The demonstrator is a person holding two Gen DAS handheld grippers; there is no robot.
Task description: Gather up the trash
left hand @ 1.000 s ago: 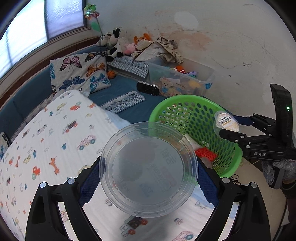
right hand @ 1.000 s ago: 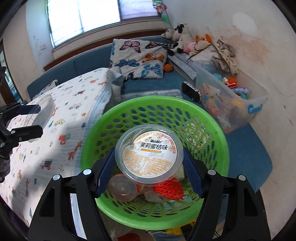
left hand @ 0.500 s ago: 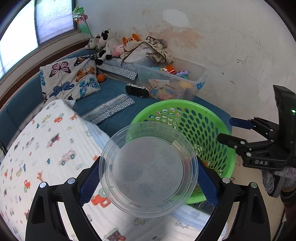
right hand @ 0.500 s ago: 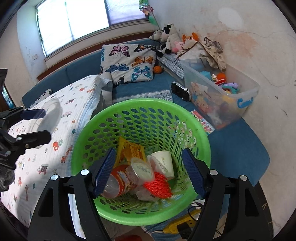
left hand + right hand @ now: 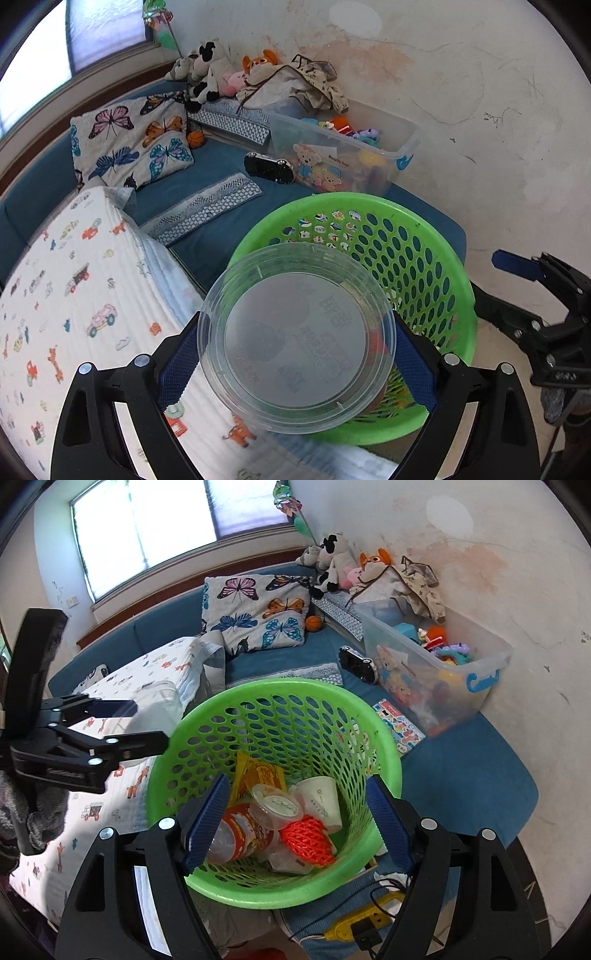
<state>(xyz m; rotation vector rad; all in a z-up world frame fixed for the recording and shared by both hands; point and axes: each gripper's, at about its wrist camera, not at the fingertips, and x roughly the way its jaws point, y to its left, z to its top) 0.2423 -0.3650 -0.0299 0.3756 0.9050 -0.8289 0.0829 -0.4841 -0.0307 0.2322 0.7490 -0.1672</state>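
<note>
The left gripper (image 5: 297, 363) is clamping a clear plastic lid (image 5: 297, 338) just over the near rim of the green basket (image 5: 384, 738), already holding cups and wrappers, while the right gripper (image 5: 297, 821) is opening empty above it.

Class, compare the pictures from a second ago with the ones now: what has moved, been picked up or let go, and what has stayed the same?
The right tool let go of the labelled snack tub, which now lies among the trash in the green basket; its jaws are opening with nothing between them. The left tool carried the clear lid closer, partly over the basket's rim. Its grip on the lid stayed; so did the basket and toy box.
</note>
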